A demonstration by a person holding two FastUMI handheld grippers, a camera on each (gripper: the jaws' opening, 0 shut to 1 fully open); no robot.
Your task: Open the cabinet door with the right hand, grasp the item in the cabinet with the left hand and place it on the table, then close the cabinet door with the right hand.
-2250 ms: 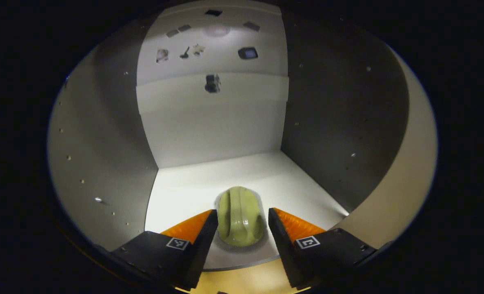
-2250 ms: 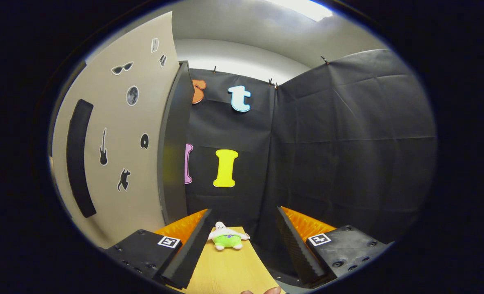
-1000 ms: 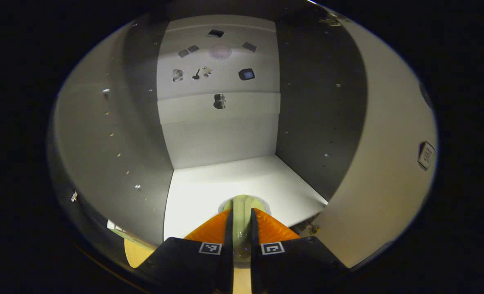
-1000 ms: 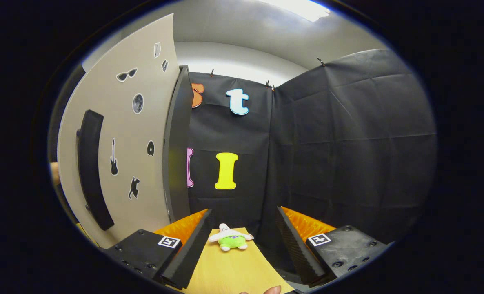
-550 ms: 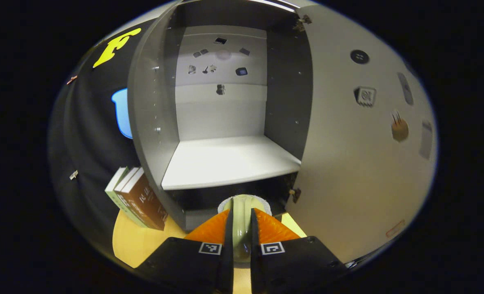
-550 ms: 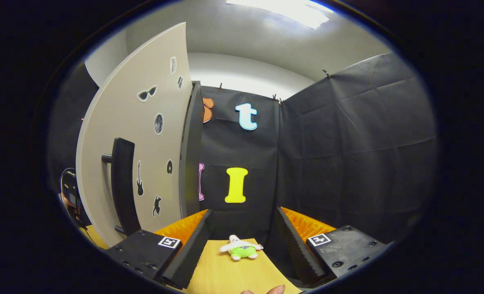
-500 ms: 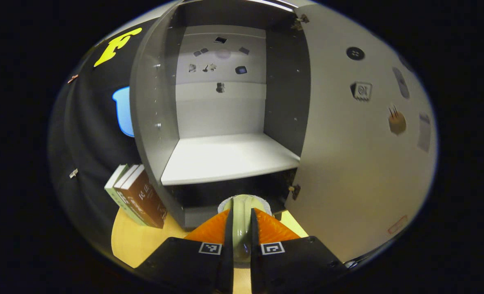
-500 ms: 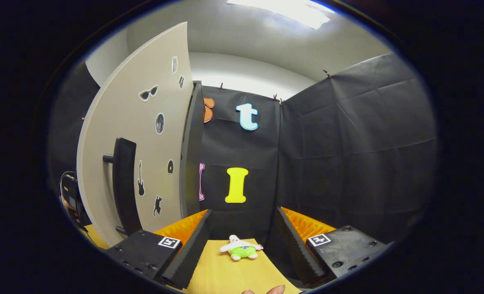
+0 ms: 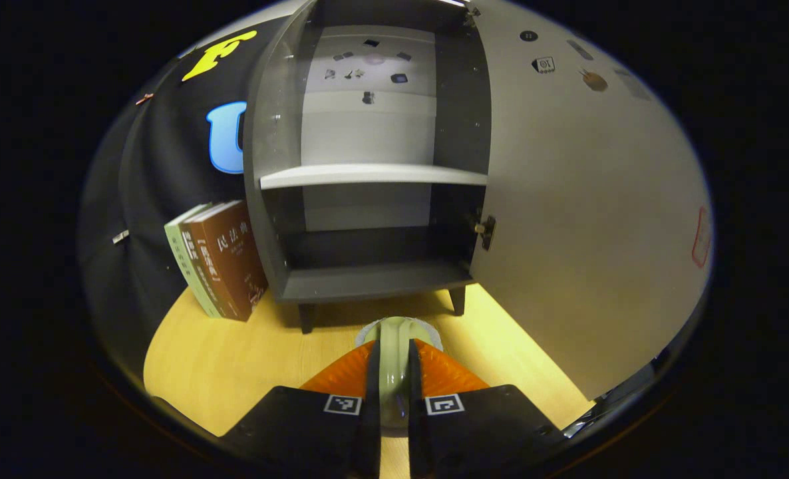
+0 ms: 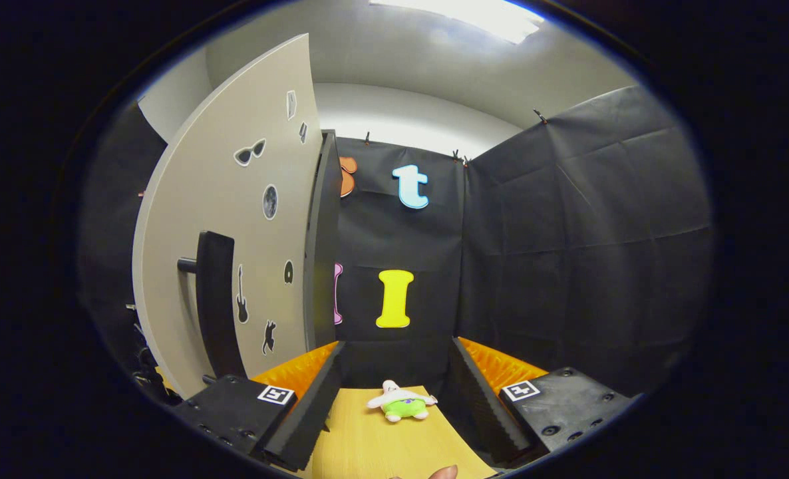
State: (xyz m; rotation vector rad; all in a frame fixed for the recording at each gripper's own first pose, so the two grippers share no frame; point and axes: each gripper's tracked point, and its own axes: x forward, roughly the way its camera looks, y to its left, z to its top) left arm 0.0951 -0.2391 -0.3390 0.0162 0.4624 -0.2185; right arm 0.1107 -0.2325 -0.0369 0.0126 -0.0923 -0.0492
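I have the left gripper [image 9: 394, 372] with jaws pinched nearly together on the pale green item [image 9: 394, 362]. Both fingers press its narrow ridge, so it rides between them, above the tabletop [image 9: 235, 359] and out in front of the cabinet [image 9: 368, 199]. Can't tell exactly what the item is; it looks like a glossy rounded piece with a raised grip. Pinching that ridge makes sense, since it's the part thin enough to fit the jaws.

Cabinet sits toward the far edge of the tabletop, on short legs, with its shelf [image 9: 371, 175] and bottom compartment bare. The cabinet door [image 9: 587, 233] is swung wide to the right of the left gripper view, which gives me a free path out. Books [image 9: 218, 259] lean against the cabinet's left side, near the far left corner, so I judge the open wood in front is the spot to set down.

Right gripper [image 10: 394, 399] has jaws wide apart, gripping nothing, parked beside the door's outer face. The door handle [image 10: 218, 313] is close on its left, so it's placed ready for the closing push. A small plush toy [image 10: 401, 404] lies on the tabletop ahead of it, between the fingers but apart from them.

Stage, as I judge it: door opened, item out, placing not yet done, closing still to come.
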